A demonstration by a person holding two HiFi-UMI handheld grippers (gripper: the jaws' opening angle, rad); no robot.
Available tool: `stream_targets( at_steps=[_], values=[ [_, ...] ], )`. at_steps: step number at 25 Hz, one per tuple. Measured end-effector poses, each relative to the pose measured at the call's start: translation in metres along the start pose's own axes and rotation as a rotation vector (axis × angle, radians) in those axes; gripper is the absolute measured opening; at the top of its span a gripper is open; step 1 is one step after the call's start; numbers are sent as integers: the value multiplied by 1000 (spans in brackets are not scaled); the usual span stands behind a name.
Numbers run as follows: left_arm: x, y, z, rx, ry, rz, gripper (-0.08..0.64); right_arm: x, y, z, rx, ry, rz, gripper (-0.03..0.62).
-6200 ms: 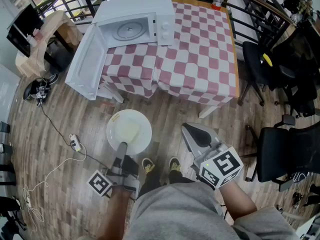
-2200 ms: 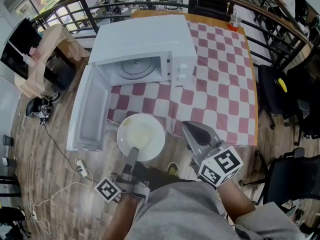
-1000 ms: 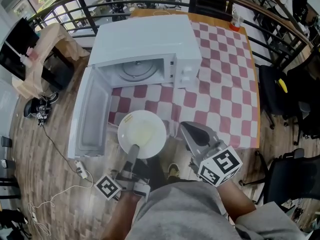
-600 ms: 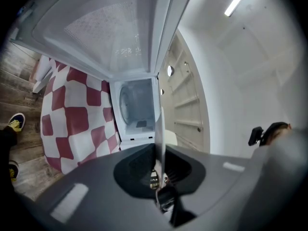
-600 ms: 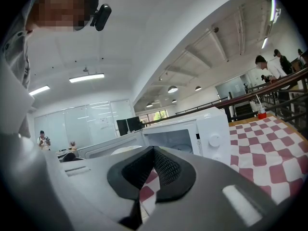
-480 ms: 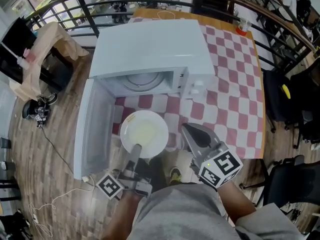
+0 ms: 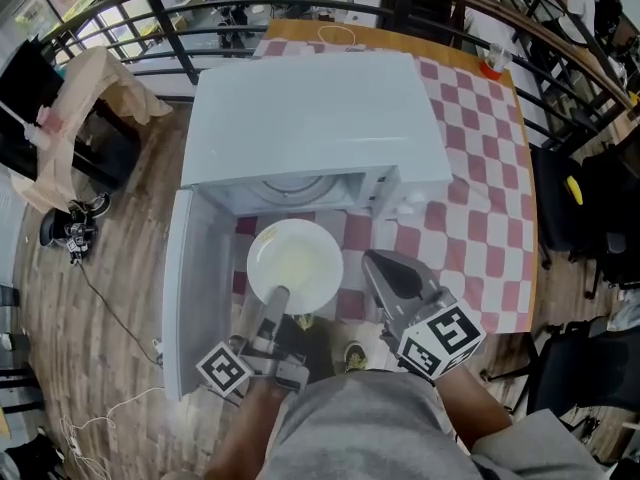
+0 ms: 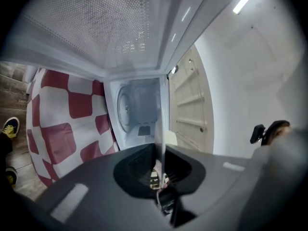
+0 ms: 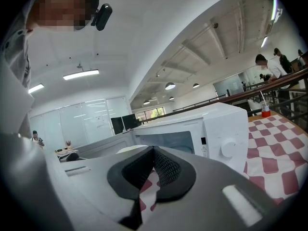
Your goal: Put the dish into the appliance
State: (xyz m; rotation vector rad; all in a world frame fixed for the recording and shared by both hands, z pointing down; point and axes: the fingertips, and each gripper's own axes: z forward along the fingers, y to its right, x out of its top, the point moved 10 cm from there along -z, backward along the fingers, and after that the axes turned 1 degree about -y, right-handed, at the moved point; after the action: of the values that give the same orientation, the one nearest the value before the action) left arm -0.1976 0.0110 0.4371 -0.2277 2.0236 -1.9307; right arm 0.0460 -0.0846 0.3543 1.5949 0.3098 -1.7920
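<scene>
1. The dish [image 7: 295,264] is a round white plate, so it has no long axis. It lies level and face up just in front of the microwave's [image 7: 310,118] open mouth and is not yet inside. Its held rim points at the person and its far rim at the cavity.
2. The left hand-held gripper [image 7: 279,298] is pinched on the dish's near rim, its jaws almost together with only that thin edge between them.
3. The right hand-held gripper [image 7: 375,260] sits just right of the dish without touching it. Its jaws are closed on nothing.
4. Counted: one dish, one microwave with one door [image 7: 188,288] swung open to the left, two hand-held grippers, and one desk [image 7: 480,188] under a red-and-white checked cloth.
5. In the left gripper view the dish [image 8: 162,134] shows edge-on as a thin line. That view also looks straight into the cavity at the turntable [image 8: 126,107], which the head view mostly hides under the microwave's top.
6. Only the right gripper view [image 9: 153,150] shows the front panel with a knob [image 9: 230,148]. A small red thing [image 9: 265,112] stands far back on the desk — perhaps a cup, though it is too small to tell.
</scene>
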Motion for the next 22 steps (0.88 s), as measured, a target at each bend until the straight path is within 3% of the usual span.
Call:
stream_targets(
  at_steps=[22],
  values=[
    [47,-12,22,5,-31,-55,29,17,-7,50,-69,-11,0,0]
  ],
)
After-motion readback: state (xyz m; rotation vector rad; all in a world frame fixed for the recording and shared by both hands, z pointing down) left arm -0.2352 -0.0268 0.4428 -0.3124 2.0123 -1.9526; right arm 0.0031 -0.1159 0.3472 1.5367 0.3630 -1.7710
